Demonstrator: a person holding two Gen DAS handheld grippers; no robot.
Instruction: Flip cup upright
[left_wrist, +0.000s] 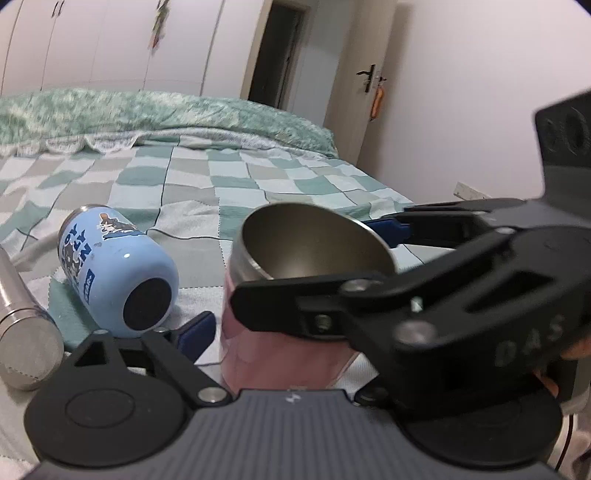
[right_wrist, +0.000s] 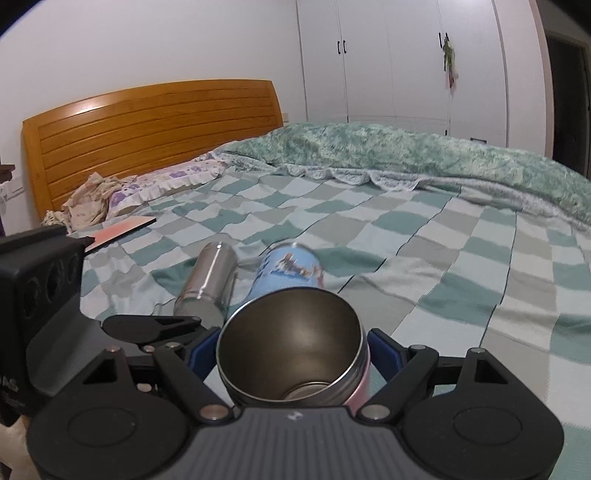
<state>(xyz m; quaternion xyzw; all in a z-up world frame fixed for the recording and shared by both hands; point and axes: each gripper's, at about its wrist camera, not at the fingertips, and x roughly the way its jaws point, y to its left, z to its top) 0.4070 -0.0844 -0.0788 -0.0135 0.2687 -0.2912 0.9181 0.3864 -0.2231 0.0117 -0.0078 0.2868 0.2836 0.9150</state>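
Both jaws flanking pink cup (right_wrist: 291, 354)

This is a bedroom in a home. A wide bed (right_wrist: 424, 236) fills the scene, spread with a green, grey and white checked cover, with a fuzzy green blanket (right_wrist: 406, 151) bunched along its far side. At the far left stands a slatted wooden headboard (right_wrist: 147, 122) with a frilled floral pillow (right_wrist: 162, 184) before it. White wardrobe doors (right_wrist: 399, 62) line the far wall, and a door with a lever handle (left_wrist: 369, 77) stands beside a dark doorway (left_wrist: 275, 51).
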